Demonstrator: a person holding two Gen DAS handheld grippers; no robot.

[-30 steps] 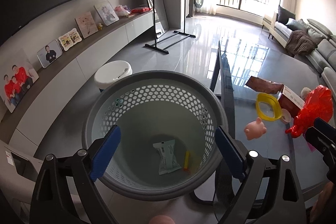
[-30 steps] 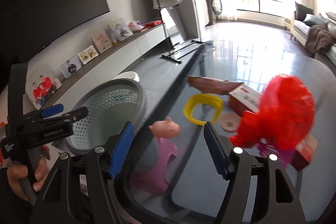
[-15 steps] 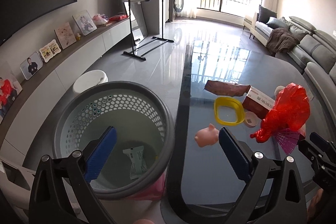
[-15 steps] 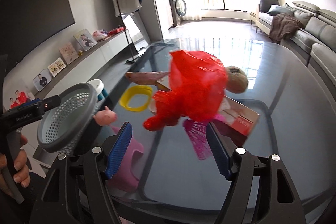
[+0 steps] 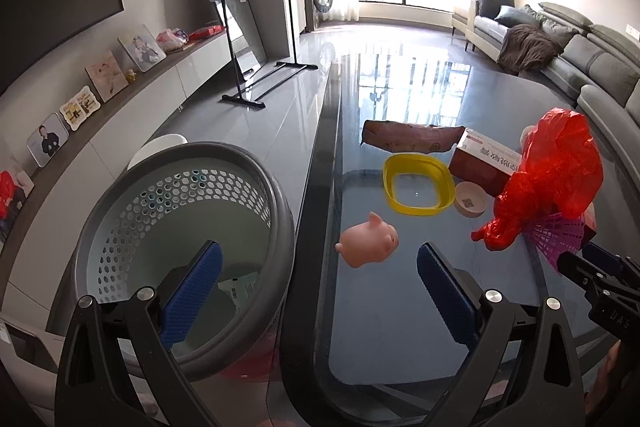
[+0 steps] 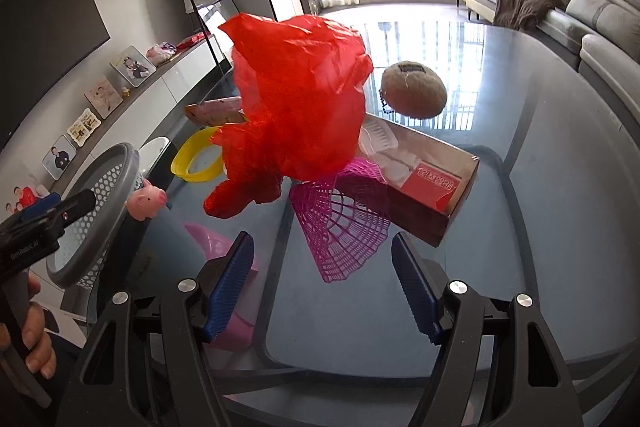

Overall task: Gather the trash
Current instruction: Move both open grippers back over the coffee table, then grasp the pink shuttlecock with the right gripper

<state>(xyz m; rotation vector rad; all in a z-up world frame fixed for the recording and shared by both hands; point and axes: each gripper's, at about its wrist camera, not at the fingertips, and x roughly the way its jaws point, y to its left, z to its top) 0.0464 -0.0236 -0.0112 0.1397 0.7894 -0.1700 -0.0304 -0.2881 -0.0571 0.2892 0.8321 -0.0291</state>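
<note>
Right wrist: jaws wide, empty.

Bare bench (image 6: 540,195) lies right of the box (image 6: 436,195); ahead of the right tool (image 6: 322,285), passage is blocked by fan (image 6: 340,223) and bag (image 6: 296,107).

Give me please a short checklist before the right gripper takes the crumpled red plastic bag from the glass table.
1. Right gripper open, holding nothing: ok.
2. Crumpled red plastic bag ahead of the open jaws: ok.
3. Bag free of neighbours: not ok; it lies over the pink mesh fan and against the brown cardboard box.
4. Grey perforated basket open on top, with room: ok.
5. Left gripper open and clear of the bag: ok.
6. Bag contents: cannot tell.
</note>
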